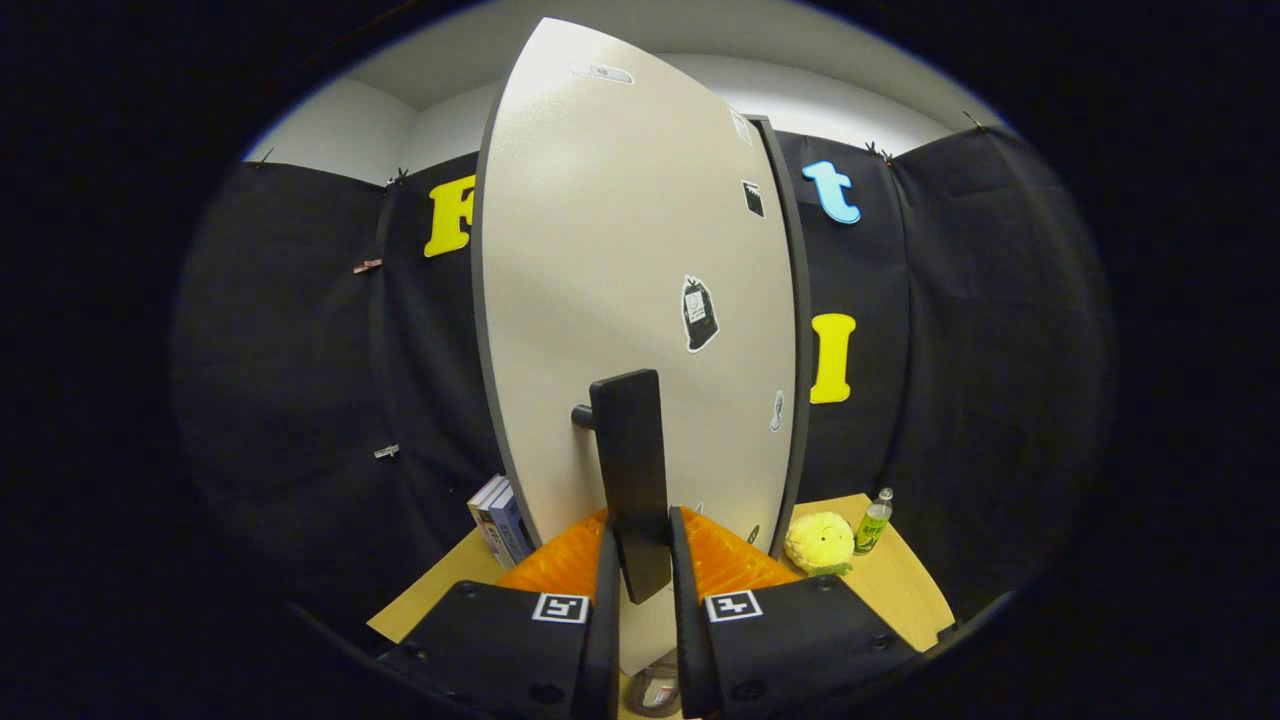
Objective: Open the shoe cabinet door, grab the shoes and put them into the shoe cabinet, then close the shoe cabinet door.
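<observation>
gripper [640,535] clamped on door handle [630,470], cabinet door [600,300] hides interior

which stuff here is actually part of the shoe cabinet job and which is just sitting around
Part of the job:
- cabinet door, pale panel
- door handle, dark bar, between the fingers of the claw, which look pressed on it

Just lying about:
- yellow plush toy on the floor beside the door
- green bottle next to the toy
- books standing on the door's other side
</observation>
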`<state>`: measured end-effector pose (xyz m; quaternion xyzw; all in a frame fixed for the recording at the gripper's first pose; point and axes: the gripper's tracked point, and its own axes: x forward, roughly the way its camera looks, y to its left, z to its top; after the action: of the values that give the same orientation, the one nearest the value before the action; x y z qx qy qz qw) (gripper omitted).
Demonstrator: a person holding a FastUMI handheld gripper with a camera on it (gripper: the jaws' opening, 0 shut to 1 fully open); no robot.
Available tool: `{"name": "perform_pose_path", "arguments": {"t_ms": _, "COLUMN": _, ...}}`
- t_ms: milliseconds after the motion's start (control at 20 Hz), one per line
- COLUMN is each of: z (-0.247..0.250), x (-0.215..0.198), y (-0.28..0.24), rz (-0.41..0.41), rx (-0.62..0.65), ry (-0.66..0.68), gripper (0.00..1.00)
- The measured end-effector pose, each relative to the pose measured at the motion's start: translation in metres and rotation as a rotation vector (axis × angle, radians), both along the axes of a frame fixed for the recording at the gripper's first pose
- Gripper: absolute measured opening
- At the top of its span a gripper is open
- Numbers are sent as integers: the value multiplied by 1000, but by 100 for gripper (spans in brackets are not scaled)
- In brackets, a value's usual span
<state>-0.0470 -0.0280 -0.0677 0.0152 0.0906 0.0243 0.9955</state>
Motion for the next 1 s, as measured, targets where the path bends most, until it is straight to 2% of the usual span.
{"name": "perform_pose_path", "arguments": {"t_ms": 450, "z": -8, "x": -41, "y": -46, "rz": -109, "rx": -13, "ry": 30, "gripper": 27}}
{"name": "perform_pose_path", "arguments": {"t_ms": 600, "z": -5, "x": -69, "y": -64, "rz": -174, "rx": 12, "ry": 30, "gripper": 27}}
{"name": "perform_pose_path", "arguments": {"t_ms": 800, "z": 12, "x": -98, "y": -67, "rz": -182, "rx": -15, "ry": -47, "gripper": 22}}
{"name": "perform_pose_path", "arguments": {"t_ms": 1000, "z": -3, "x": -108, "y": -55, "rz": -136, "rx": -2, "ry": -19, "gripper": 22}}
